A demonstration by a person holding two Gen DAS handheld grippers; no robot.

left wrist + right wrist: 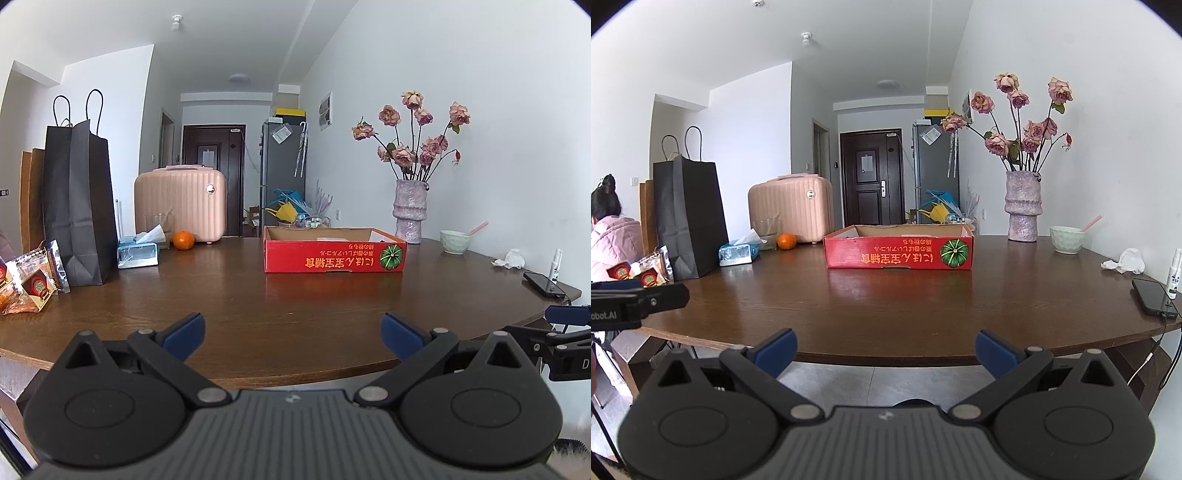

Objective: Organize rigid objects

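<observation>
- Left gripper [291,334] and right gripper [886,350]: both spread wide, empty, poised at near table [886,314] edge.
- Phone [1154,297], near right edge: rigid, slick, thin; best pinched across long sides.
- Spray bottle [1173,273], beside phone: light, tippy; grasp mid-body.
- Red box [899,251], table centre: stiff cardboard, open top, contents mostly hidden.
- Orange [786,241], far left: firm, prone to rolling.
- Bowl [1066,239], far right: fragile, holding pink spoon; grip by rim.
</observation>
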